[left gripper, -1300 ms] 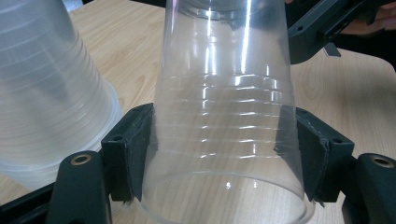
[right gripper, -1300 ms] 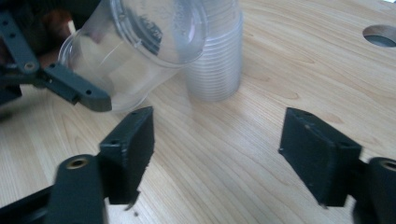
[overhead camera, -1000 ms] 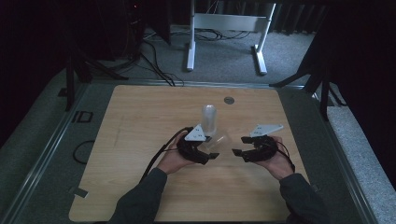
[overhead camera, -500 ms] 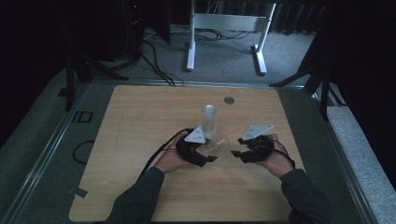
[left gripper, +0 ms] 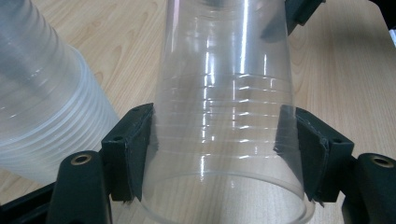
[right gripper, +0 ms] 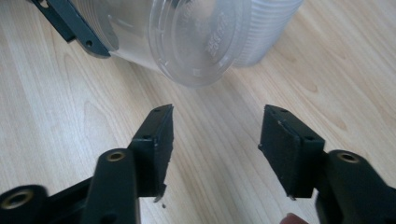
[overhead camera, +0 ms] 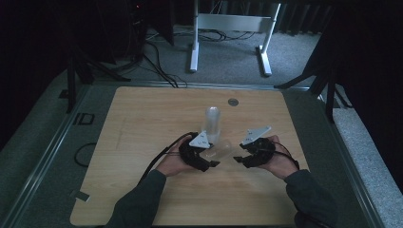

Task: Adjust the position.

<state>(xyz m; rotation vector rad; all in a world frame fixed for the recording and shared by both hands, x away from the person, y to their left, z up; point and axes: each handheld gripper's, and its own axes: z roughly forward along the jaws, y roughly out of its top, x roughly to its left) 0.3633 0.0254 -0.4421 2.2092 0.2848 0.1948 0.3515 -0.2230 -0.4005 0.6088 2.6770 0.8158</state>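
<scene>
A clear plastic cup lies on its side, and my left gripper is shut on its wall near the rim. From above, this cup points right from the left gripper. A stack of clear cups stands mouth-down just behind, and appears beside the held cup. My right gripper faces the cup's base a short way off. Its jaws have just been opening, with nothing between them. In the high view the right gripper sits right of the cup.
The wooden table has a small grey round disc near its far edge. A black cable trails left from the left gripper. A white desk frame stands on the floor beyond the table.
The right gripper has edged slightly left toward the cup's base. The left gripper and its cup have stayed put.
</scene>
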